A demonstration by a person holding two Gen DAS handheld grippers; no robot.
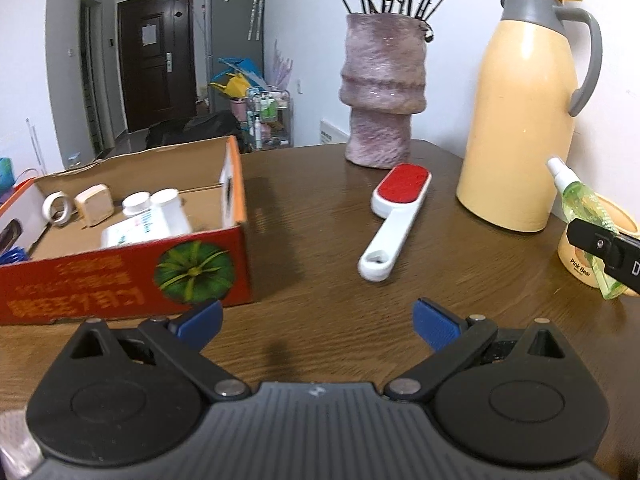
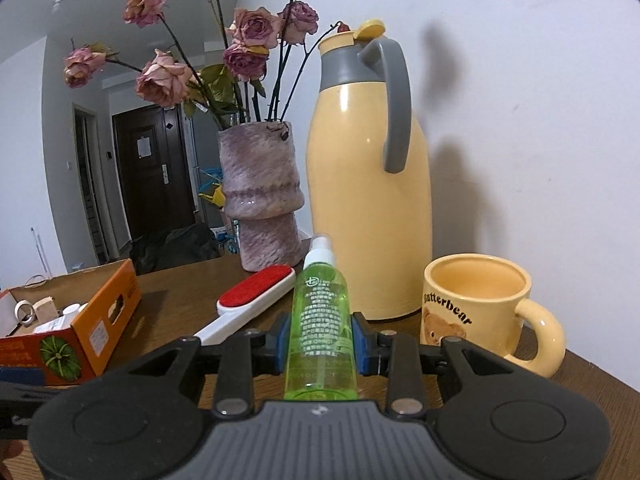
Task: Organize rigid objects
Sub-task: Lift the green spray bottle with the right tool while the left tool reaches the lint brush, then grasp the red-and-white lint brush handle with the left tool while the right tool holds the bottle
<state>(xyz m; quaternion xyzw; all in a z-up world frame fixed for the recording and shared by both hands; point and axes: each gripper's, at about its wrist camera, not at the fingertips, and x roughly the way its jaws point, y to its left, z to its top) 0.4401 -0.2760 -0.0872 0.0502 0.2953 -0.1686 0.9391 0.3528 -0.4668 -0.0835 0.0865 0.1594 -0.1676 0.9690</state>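
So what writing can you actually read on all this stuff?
"Butterbear": yellow mug, above a bear drawing; its first letter is partly cut off.
"Pink Bear": the same mug's other side, left view.
Green spray bottle: white print, too small.
Cardboard box: yellow characters, upside down, unreadable.

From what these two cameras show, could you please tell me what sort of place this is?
Most likely a lived-in flat or home, seen from a wooden table. A vase of dried roses and a yellow thermos jug stand against the wall, and behind them a dark entrance door opens onto a cluttered hallway.
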